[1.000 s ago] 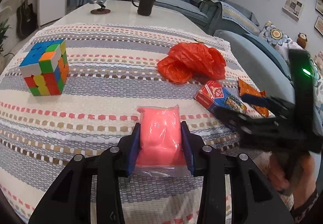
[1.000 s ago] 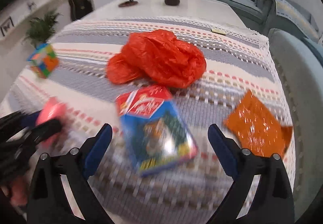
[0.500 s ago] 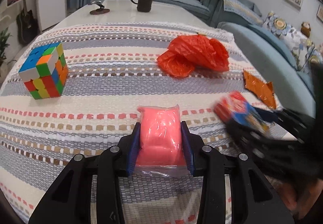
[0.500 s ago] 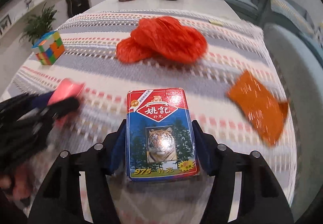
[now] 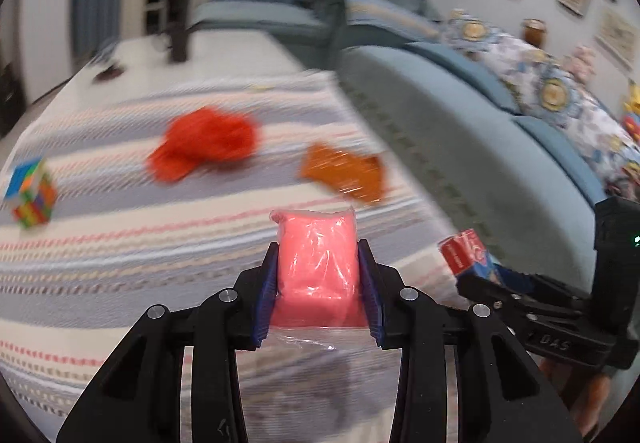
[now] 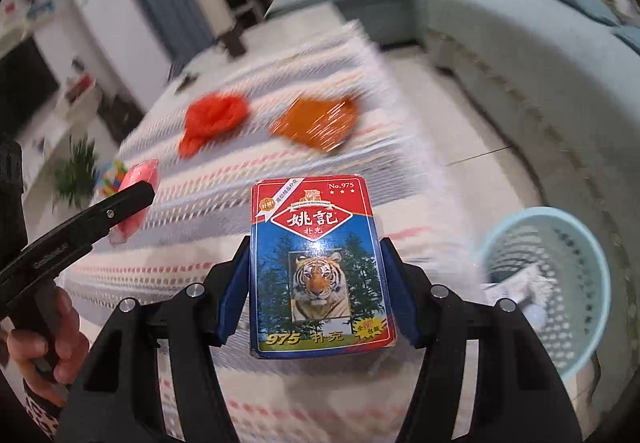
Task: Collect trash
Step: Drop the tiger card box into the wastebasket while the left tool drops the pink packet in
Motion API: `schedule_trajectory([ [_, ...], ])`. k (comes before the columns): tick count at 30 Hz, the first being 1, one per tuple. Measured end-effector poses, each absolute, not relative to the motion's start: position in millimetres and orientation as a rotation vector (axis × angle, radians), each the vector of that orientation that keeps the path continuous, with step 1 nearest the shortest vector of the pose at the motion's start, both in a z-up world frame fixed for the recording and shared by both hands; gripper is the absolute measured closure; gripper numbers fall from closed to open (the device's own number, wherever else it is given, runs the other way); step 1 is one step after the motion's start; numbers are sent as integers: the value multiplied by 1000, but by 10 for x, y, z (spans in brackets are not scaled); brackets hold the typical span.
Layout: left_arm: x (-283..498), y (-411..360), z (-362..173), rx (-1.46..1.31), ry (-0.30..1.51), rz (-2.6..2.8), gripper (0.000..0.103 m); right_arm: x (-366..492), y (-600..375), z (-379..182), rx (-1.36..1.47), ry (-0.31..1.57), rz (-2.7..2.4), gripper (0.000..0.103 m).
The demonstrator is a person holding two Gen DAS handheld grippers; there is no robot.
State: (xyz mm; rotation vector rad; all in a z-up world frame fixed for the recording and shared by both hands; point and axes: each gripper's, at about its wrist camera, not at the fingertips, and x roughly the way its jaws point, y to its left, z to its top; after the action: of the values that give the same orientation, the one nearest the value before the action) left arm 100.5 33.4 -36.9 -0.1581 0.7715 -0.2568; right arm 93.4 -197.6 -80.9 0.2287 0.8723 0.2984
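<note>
My left gripper [image 5: 318, 243] is shut on a pink packet in clear film [image 5: 316, 267], held above the striped tablecloth [image 5: 120, 263]. A red and blue playing-card box with a tiger picture [image 6: 316, 263] sits upright in my right gripper [image 6: 316, 243], whose blue pads press its sides. In the left wrist view the card box [image 5: 466, 253] shows at the right, in the other gripper. The pink packet [image 6: 138, 173] appears at the left of the right wrist view. A crumpled red plastic bag [image 5: 204, 143] and an orange wrapper [image 5: 346, 171] lie on the cloth beyond.
A light blue mesh basket [image 6: 592, 283] stands on the floor to the right of the table, with something white inside. A Rubik's cube [image 5: 30, 195] sits at the cloth's left edge. A blue sofa [image 5: 460, 131] runs along the right side.
The right gripper closed on the card box and lifted it off the cloth. Both grippers swung right with their loads, and the basket came into view.
</note>
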Motion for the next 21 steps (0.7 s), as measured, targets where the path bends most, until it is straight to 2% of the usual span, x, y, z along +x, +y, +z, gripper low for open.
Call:
schedule_trajectory([
  [5,946,-395,-119,-151,728,-383,67,669,-2600,-518,201,782,162,45],
  [8,966,-797,-125,-161,735,-459,67,573,-2934,-559,182,769,93,45],
  [15,1156,-1593,-592,-58,841,-604,67,540,-3654,-1180,277,882,-77,45],
  [21,1279,-1761,-949,-58,915,-666,67,553,-3941,-1672,338,970,-163,45],
])
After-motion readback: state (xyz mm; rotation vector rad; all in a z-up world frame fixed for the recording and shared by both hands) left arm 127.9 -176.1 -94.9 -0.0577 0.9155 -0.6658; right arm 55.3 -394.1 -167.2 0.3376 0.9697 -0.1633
